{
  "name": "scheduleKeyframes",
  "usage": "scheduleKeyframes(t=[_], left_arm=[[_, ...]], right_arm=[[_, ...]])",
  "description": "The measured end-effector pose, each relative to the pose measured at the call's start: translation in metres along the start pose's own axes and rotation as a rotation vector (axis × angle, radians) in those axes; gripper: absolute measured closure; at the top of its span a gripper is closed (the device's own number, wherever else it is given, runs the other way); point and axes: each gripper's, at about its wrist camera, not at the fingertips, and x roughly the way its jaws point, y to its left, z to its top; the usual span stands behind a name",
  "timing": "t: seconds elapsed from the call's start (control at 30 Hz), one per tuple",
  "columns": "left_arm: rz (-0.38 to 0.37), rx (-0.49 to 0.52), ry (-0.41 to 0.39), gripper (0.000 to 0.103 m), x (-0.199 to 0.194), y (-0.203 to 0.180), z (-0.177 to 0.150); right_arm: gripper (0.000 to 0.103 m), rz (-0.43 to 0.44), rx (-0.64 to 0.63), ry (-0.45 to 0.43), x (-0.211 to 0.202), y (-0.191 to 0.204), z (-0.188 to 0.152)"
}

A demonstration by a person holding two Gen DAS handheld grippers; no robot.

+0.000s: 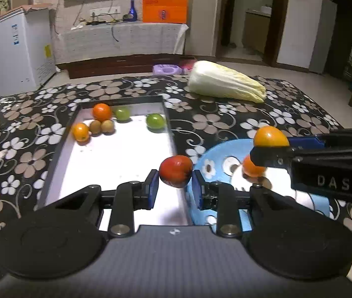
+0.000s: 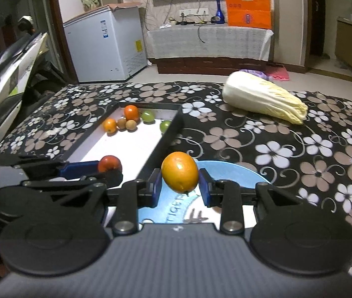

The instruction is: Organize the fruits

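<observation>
My left gripper (image 1: 174,186) is shut on a red fruit (image 1: 176,171) and holds it above the near right edge of the white tray (image 1: 116,164). My right gripper (image 2: 179,187) is shut on an orange fruit (image 2: 179,172) above the blue plate (image 2: 230,173). In the left wrist view the right gripper comes in from the right with that orange fruit (image 1: 270,137). A second orange (image 1: 251,167) lies on the blue plate (image 1: 215,154). In the tray's far end lie two oranges (image 1: 101,111), two brown fruits (image 1: 101,126) and two green fruits (image 1: 154,121).
A napa cabbage (image 1: 225,82) lies on the floral tablecloth (image 1: 22,134) at the far right. Beyond the table stand a white freezer (image 1: 14,49) and a low cabinet with an orange bag (image 1: 164,3).
</observation>
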Motion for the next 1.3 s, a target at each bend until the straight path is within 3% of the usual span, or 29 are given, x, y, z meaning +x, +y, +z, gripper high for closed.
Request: scheduleKeyframes(t=[0.27,1.3], left_arm=[[-0.045,0.042,0.009,0.069,0.007,-0.018,-0.004],[-0.162,0.142,0.014,0.069,0.011,-0.059,-0.016]], right_arm=[[0.068,-0.032,0.027,0.014,0.005,-0.017,-0.002],[0.068,-0.039,0.014,0.038,0.012,-0.022,-0.004]])
